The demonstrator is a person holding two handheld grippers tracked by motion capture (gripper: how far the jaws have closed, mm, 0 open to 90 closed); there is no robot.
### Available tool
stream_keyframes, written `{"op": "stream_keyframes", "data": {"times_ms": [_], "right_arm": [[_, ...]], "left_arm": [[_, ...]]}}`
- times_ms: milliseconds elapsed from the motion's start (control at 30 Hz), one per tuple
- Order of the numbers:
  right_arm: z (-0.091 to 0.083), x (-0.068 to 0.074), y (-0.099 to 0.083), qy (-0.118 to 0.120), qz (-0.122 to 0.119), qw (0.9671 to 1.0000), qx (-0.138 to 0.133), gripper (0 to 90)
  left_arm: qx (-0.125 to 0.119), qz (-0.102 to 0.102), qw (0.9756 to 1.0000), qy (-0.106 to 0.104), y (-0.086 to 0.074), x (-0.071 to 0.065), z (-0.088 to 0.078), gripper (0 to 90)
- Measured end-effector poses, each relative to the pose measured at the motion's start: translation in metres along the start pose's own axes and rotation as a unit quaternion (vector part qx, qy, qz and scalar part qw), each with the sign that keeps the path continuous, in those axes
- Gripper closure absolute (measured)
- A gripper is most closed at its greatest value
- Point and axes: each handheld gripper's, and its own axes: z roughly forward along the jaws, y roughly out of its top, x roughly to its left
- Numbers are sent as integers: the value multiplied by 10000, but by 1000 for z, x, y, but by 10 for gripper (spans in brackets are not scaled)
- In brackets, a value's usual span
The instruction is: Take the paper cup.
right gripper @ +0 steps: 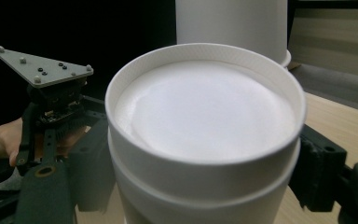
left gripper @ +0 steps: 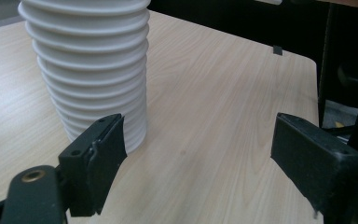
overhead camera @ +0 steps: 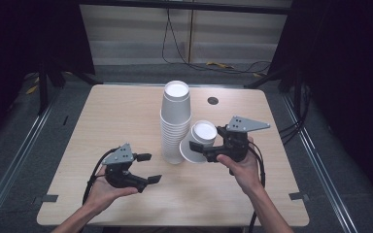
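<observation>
Your right gripper (overhead camera: 200, 148) is nearest the lens in its own view, clenched on a small nest of white paper cups (right gripper: 205, 140): 2 rims show, 1 inside the other, bottoms facing up. From above, that held pair (overhead camera: 197, 141) hangs tilted just beside the tall stack (overhead camera: 176, 121), close against its lower part; I cannot tell whether they touch. My guess is you are either adding it to the stack or taking it away, which would explain the upside-down, side-on grip.

Your left gripper (overhead camera: 148, 168) is released, jaws wide with nothing between them, low over the table (overhead camera: 121, 111) and near the stack's foot (left gripper: 91, 70), probably ready to steady it.

Smooth, matte and lightly tapered, the cups have rolled rims that form even ridges down the stack. Pale wood-grain laminate covers the table, with a small dark round fitting (overhead camera: 212, 100) near its far edge.
</observation>
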Motion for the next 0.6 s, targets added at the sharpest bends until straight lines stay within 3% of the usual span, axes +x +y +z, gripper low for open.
{"op": "stream_keyframes", "data": {"times_ms": [133,267,600], "right_arm": [[2,0,-2,80,-7,9999,-80,222],[5,0,-6,138,8,9999,-63,222],[17,3,-19,387,169,9991,86,222]], "left_arm": [[-197,-14,9998,75,7,0,7,169],[-203,-6,9998,-42,11,-2,18,158],[-276,108,9994,-200,16,-6,24,157]]}}
